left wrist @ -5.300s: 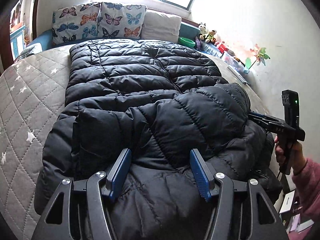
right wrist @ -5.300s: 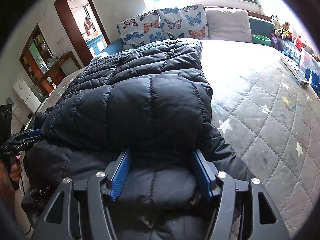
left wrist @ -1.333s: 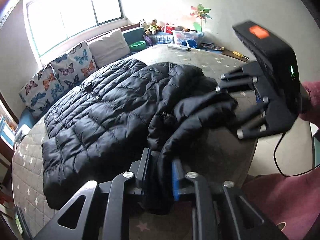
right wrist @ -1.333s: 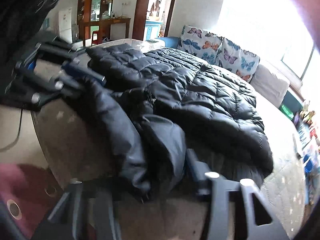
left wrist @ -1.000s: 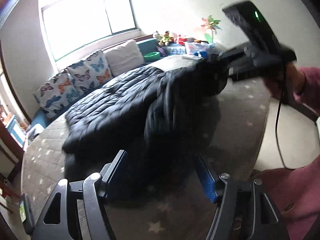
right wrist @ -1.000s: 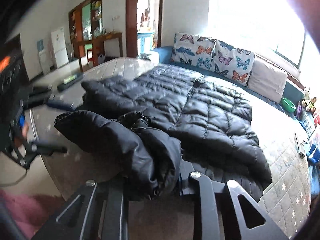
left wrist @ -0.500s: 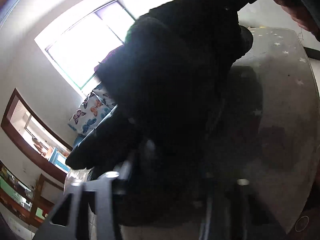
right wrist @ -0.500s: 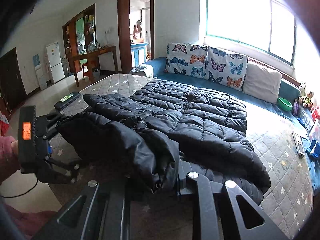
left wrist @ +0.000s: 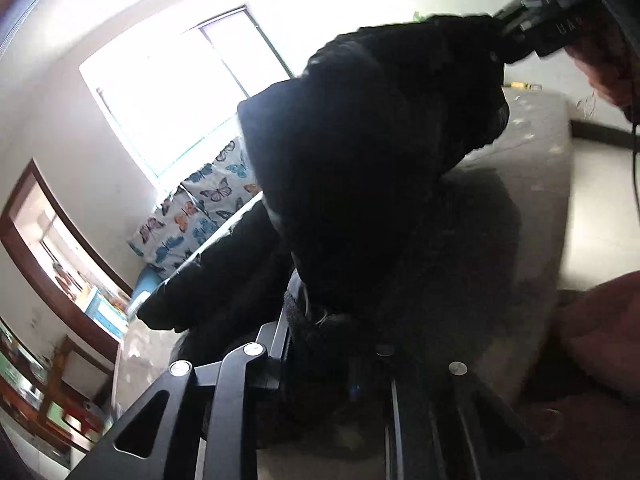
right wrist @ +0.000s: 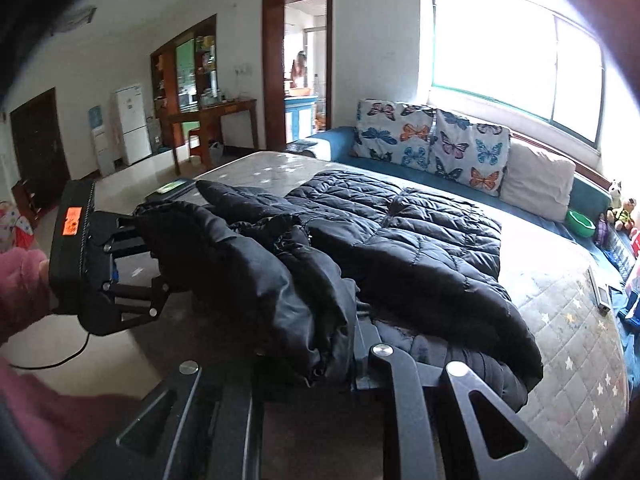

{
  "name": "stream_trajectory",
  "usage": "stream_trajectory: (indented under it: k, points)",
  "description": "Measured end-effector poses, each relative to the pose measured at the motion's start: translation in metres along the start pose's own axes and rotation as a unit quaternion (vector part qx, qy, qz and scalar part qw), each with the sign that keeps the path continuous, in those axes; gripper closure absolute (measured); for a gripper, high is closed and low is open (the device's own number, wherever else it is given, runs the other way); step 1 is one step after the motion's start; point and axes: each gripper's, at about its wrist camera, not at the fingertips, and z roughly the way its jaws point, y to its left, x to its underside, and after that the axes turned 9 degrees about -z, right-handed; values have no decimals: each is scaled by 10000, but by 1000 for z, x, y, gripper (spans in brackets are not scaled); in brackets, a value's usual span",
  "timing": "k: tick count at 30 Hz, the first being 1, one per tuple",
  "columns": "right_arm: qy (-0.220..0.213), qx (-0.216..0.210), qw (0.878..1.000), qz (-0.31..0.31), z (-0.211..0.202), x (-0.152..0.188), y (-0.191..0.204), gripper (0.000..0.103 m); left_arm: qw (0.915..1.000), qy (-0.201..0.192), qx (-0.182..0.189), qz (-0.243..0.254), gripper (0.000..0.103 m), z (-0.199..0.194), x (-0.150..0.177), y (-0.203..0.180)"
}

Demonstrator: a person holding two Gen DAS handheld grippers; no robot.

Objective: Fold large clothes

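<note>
Bright room, big window [right wrist: 516,52] behind butterfly cushions [right wrist: 432,140]; star-quilted mattress [right wrist: 568,312] serving as work surface. Black puffer jacket [right wrist: 400,240] spread across mattress middle, near end gathered up and lifted off near edge. Left gripper [right wrist: 160,264] seen from right wrist view at near-left corner, jaws having just been closing, now pinched on one bunched end of jacket fabric. Right gripper [right wrist: 332,356] clamped tight on other bunched end, thick folds squeezed between pads. From left wrist view, left gripper [left wrist: 316,344] buried in dark padding, jacket [left wrist: 380,160] hanging as a lump in front of lens, right gripper [left wrist: 520,28] at top right corner holding far end.

Judged step: carrying lifted near end over toward cushions to lay it on jacket body.
- Best kept level between both grips, fabric taut enough to avoid sag in middle.
- Advisable to move both ends together, square to far edge.
- Worth lowering before release, since slippery puffy shell likely to slide or spring back.
- Risk: thick bunch slipping from either pinch mid-carry.
</note>
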Motion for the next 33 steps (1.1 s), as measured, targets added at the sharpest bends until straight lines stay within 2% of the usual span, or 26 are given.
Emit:
stream_trajectory:
  k: [5,9,14,20,25,29,33]
  points:
    - [-56,-197,9997,-166,-30,-3,21,85,9994,-48,181,-286,82,-55,9,-1]
    - [-140,-181,9992,-313,-28,-21,19,86,9983,-69,158,-562,82,-57,-5,9]
    - [-275,-96,9994,-184,-7,-55,-12,86,9964,-184,43,-827,82,-38,-38,27]
    - [-287,26,9996,-40,31,-100,-68,87,9944,-132,-136,-1037,82,9,-91,68]
    - [-108,234,9995,201,88,-138,-125,87,9929,68,-218,-1166,82,75,-133,108]
    - [93,348,9968,714,147,-157,-173,87,9892,445,-216,-1377,82,143,-163,138]
    - [420,429,9908,1210,204,-161,-211,87,9777,1026,-35,-1834,83,214,-173,160]
